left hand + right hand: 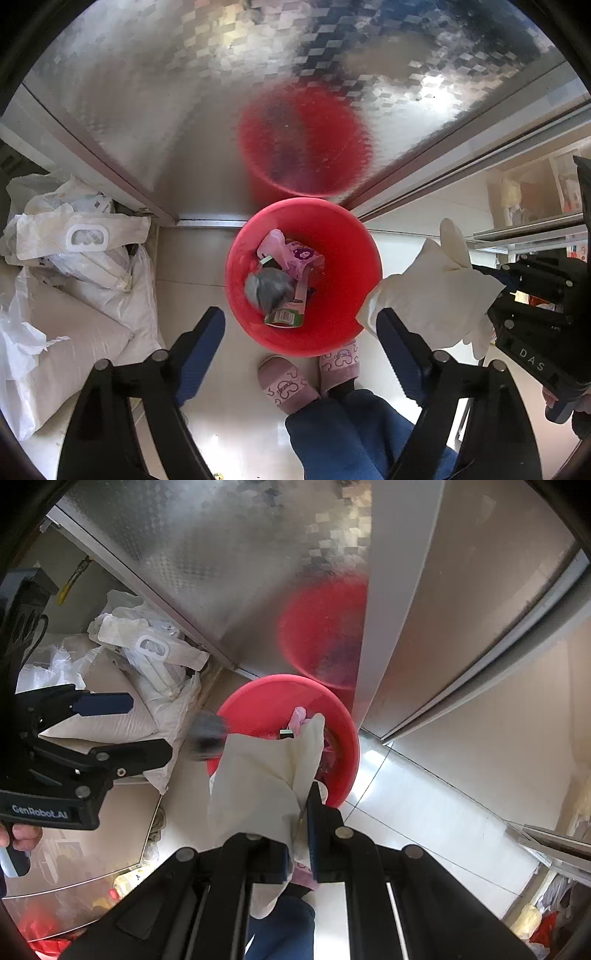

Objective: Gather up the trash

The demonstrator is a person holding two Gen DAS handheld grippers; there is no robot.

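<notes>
Right gripper (301, 834) fingers clamp a white glove (266, 775) at the red bin's (354, 295) 3 o'clock rim, left gripper (301, 339) wide open, empty; released early, the limp glove could drape outside.

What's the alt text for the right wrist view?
The right claw is shut on a white glove, holding it above a red bin of trash on a pale tiled floor. The open left claw sits at left, near white bags piled against a steel cabinet.
</notes>
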